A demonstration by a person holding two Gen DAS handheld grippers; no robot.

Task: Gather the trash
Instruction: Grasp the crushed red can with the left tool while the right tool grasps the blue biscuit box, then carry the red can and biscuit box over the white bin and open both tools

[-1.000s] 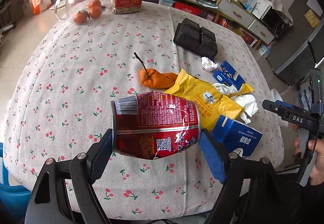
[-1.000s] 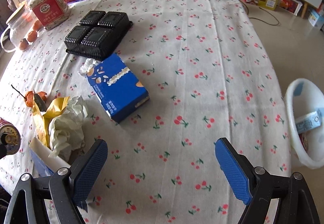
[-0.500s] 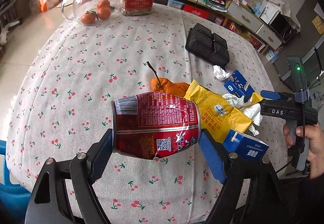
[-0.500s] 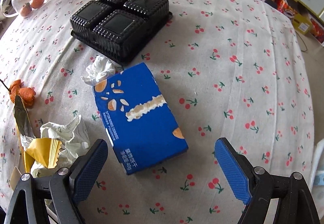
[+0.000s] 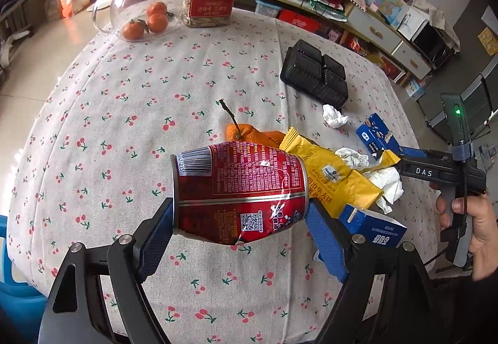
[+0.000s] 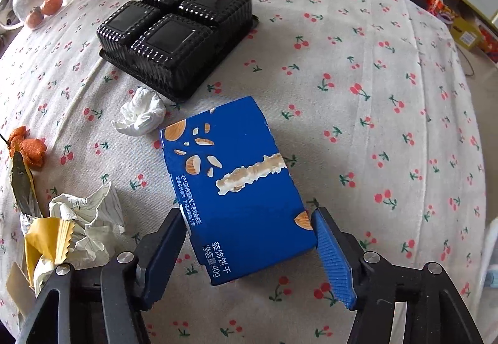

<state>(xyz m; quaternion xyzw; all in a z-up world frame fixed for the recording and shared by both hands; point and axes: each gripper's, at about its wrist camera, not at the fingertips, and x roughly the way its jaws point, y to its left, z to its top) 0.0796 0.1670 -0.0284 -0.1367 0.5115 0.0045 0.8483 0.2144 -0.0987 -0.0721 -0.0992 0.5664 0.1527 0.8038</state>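
Both grippers are busy: the left gripper [image 5: 241, 219] clamps a can [image 5: 239, 191] end to end, while the right gripper [image 6: 249, 243], jaws just closing, straddles the box [image 6: 236, 185] and should squeeze evenly before lifting.

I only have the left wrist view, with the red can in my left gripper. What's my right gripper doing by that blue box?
Observer: The right gripper straddles the blue biscuit box; its jaws have just been closing, and the pads now look to be against both long sides.
Operator: Is the box off the table yet?
Observer: It doesn't look so; it appears to lie flat on the cherry tablecloth.
Operator: Anything crowding it?
Observer: A crumpled white tissue lies just beside its far corner.
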